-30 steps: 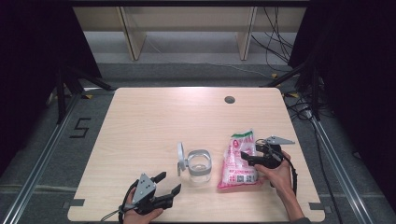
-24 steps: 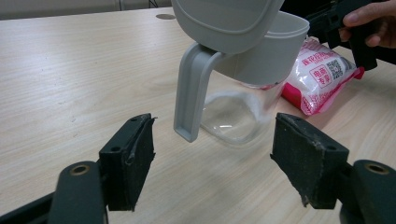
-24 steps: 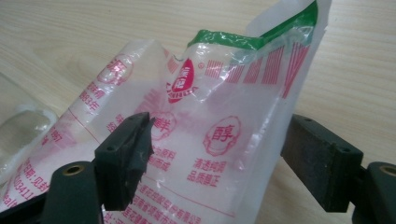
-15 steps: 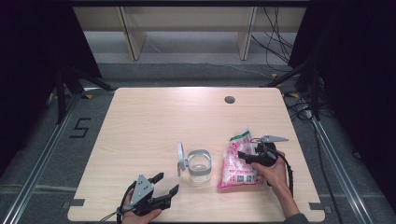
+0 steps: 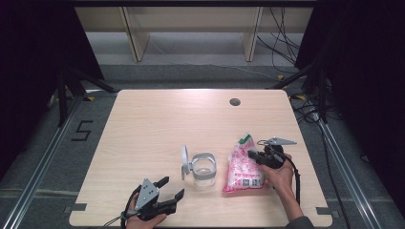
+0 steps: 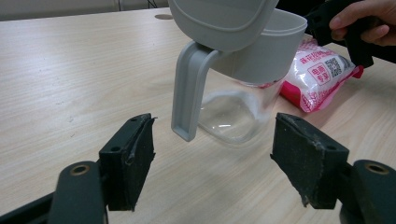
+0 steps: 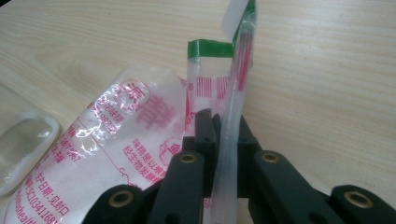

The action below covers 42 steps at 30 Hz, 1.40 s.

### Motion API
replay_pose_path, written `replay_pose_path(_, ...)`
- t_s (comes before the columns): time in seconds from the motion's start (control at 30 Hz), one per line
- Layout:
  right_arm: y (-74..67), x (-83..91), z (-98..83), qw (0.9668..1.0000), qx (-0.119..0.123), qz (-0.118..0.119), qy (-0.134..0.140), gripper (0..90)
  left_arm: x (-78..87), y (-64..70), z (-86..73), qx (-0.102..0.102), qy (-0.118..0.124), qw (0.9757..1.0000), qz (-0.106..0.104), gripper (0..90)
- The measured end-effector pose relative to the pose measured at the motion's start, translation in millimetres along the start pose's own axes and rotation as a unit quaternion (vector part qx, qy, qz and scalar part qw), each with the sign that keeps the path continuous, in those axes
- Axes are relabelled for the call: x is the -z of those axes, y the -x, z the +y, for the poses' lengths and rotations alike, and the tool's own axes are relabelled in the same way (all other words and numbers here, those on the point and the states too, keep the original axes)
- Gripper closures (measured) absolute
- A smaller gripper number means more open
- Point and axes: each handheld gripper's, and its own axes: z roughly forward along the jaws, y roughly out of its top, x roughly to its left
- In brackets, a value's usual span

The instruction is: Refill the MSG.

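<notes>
A pink and white plastic bag (image 5: 243, 168) lies on the wooden table (image 5: 157, 124) at the right. My right gripper (image 5: 253, 155) is at the bag's right side; its jaws have just been closing and are now shut on the bag's upper film. In the right gripper view the film (image 7: 229, 116) stands pinched between the jaws of the right gripper (image 7: 223, 127). A clear jar (image 5: 203, 170) with a grey flip lid (image 5: 184, 161) standing open sits left of the bag. My left gripper (image 5: 172, 187) rests open near the front edge, its jaws wide with the jar (image 6: 243, 93) ahead of them.
A round cable hole (image 5: 234, 101) sits near the table's far edge. Beyond the table stand wooden shelf legs (image 5: 133, 38) and cables (image 5: 282, 28) on the floor. A hand with the right gripper (image 6: 348, 23) shows behind the bag (image 6: 322, 74) in the left gripper view.
The right gripper's jaws have come together on the bag's upper edge. The left gripper, the jar and the bag's body have stayed where they were.
</notes>
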Motion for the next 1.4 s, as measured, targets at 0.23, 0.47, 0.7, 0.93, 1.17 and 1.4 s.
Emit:
replay_pose_path(0.23,-5.2,1.2,2.1,0.9999,0.008,0.001,0.012,90.0,1.2,-1.1,0.5,-0.007,-0.004,1.0000,0.002,28.8)
replay_pose_path(0.47,-12.5,14.3,6.0,0.9982,0.024,0.023,0.050,90.0,-0.1,-1.7,0.4,-0.004,0.006,1.0000,0.001,28.8)
replay_pose_path(0.7,-19.8,33.3,7.9,0.9957,0.035,0.032,0.080,90.0,-1.8,2.2,0.1,-0.006,-0.004,1.0000,-0.004,29.5)
replay_pose_path(0.93,-32.6,52.9,10.8,0.9915,0.036,0.050,0.115,90.0,-8.3,12.3,-0.2,0.006,-0.013,0.9996,-0.023,30.8)
replay_pose_path(1.17,-49.0,63.3,15.8,0.9866,0.067,0.062,0.135,90.0,-16.2,27.7,3.5,0.014,-0.026,0.9987,-0.042,30.3)
replay_pose_path(1.4,-66.2,79.2,19.8,0.9837,0.093,0.067,0.139,90.0,-20.6,34.3,3.7,0.016,-0.035,0.9974,-0.062,29.5)
